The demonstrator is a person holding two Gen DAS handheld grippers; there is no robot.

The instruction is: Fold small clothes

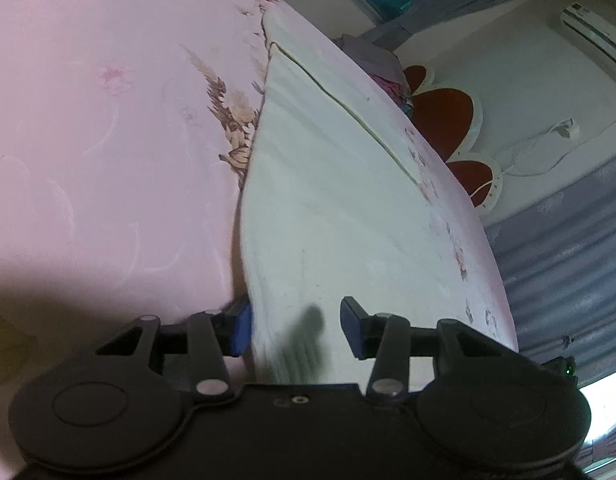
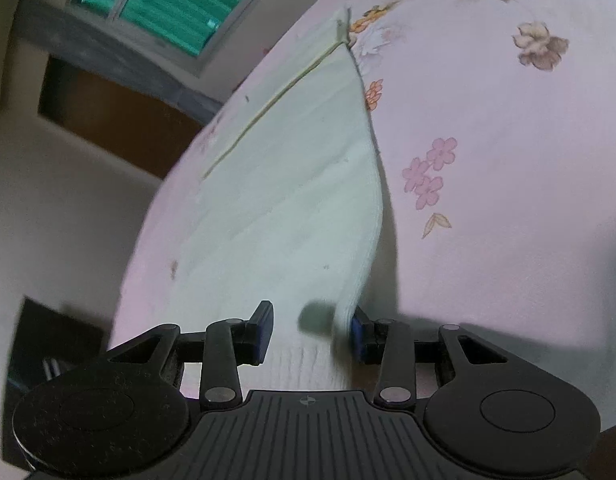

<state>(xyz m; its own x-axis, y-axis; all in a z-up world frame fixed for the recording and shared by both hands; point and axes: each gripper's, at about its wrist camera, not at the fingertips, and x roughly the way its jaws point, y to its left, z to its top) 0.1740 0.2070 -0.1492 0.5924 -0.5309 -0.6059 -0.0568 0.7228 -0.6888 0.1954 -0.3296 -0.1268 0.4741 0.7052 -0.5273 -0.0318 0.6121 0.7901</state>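
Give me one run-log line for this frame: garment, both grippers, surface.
garment: white cloth flat on floral pink sheet | left gripper: open, straddling near edge | right gripper: open, straddling near edge | fold: not yet begun

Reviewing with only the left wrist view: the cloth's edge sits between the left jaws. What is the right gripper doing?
Observer: The right gripper straddles the cloth at its opposite side edge, with its jaws apart and not pinching.
Operator: Does the cloth lie flat there?
Observer: No. Near the gripper that edge looks lifted off the sheet, with shadow beneath it.
Operator: What marks the cloth's far corner on that side?
Observer: Orange flowers printed on the sheet sit right beside it.
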